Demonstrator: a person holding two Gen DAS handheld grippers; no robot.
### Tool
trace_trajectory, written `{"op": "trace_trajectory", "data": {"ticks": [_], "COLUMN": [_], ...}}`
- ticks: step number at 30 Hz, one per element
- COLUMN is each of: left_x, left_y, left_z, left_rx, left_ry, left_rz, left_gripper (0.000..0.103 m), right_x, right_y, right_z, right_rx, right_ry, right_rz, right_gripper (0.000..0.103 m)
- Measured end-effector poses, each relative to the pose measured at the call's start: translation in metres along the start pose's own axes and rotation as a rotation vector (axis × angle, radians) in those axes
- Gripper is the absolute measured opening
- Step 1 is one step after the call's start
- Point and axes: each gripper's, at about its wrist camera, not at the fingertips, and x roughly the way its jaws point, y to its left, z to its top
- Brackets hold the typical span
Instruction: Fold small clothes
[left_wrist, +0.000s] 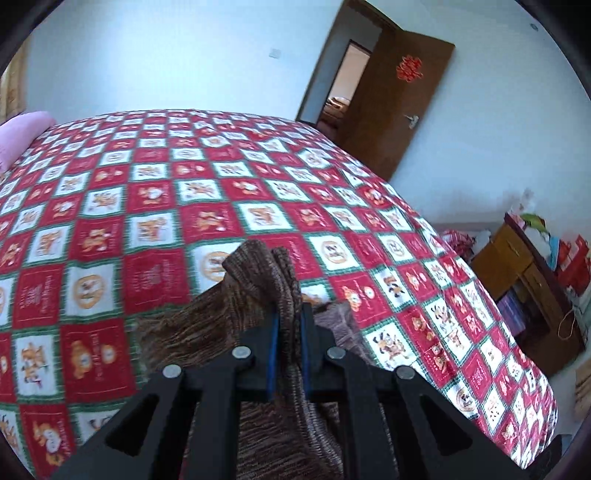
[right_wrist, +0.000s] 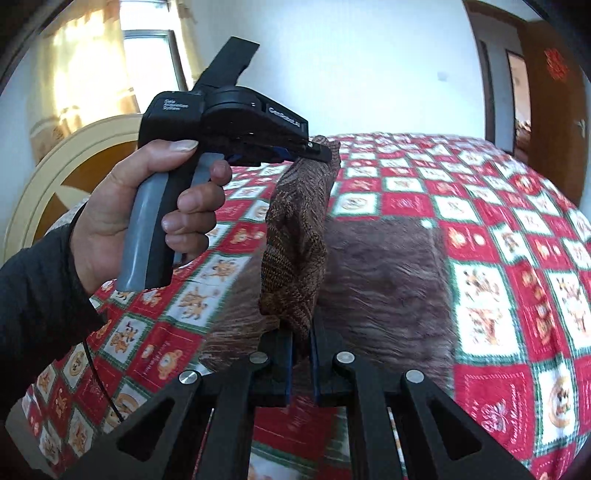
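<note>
Holding one edge of a brown knit garment (right_wrist: 295, 236) between them, both grippers stand over a bed (left_wrist: 155, 206) spread with a red, white and green checked quilt. The left gripper (left_wrist: 288, 332) is clamped narrow on a bunched fold of the knit, which sticks up past its fingertips. The right gripper (right_wrist: 301, 347) is likewise pinched tight on the cloth; in its view the left hand (right_wrist: 147, 218) squeezes the other tool's trigger at the left. The raised edge runs as a taut band from one gripper to the other, while the rest of the garment trails onto the quilt on the near part of the bed, blurred.

Risks, as judged from here: each grip catches only a thin bite of loose, stretchy knit, so a quick pull may slip an edge free and drop the fold. Uneven travel of the two hands would skew the crease. The trailing cloth may also drag on the quilt and bunch underneath.
</note>
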Motion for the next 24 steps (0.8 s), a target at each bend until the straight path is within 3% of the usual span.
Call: {"op": "trace_trajectory", "data": {"ticks": [13, 17, 21, 24], "left_x": [0.078, 0.101, 0.108, 0.082], "left_y": [-0.065, -0.082, -0.089, -0.091], "left_z": [-0.019, -0.031, -0.04, -0.043], "left_rx": [0.135, 0.199, 0.24, 0.249], "left_ry": [0.085, 0.104, 0.116, 0.066], "left_rz": [0.002, 0.036, 0.088, 0.065], "left_gripper": [0.01, 0.01, 0.02, 0.029], "right_x": [-0.001, 0.006, 0.007, 0.007], "right_y": [-0.066, -0.085, -0.096, -0.102], "right_z": [-0.032, -0.042, -0.047, -0.051], "right_rx": [0.178, 0.253, 0.29, 0.315], "right_ry": [0.079, 0.108, 0.117, 0.13], "right_rz": [-0.03, -0.023, -0.021, 0.009], "right_gripper": [0.006, 0.006, 0.006, 0.006]}}
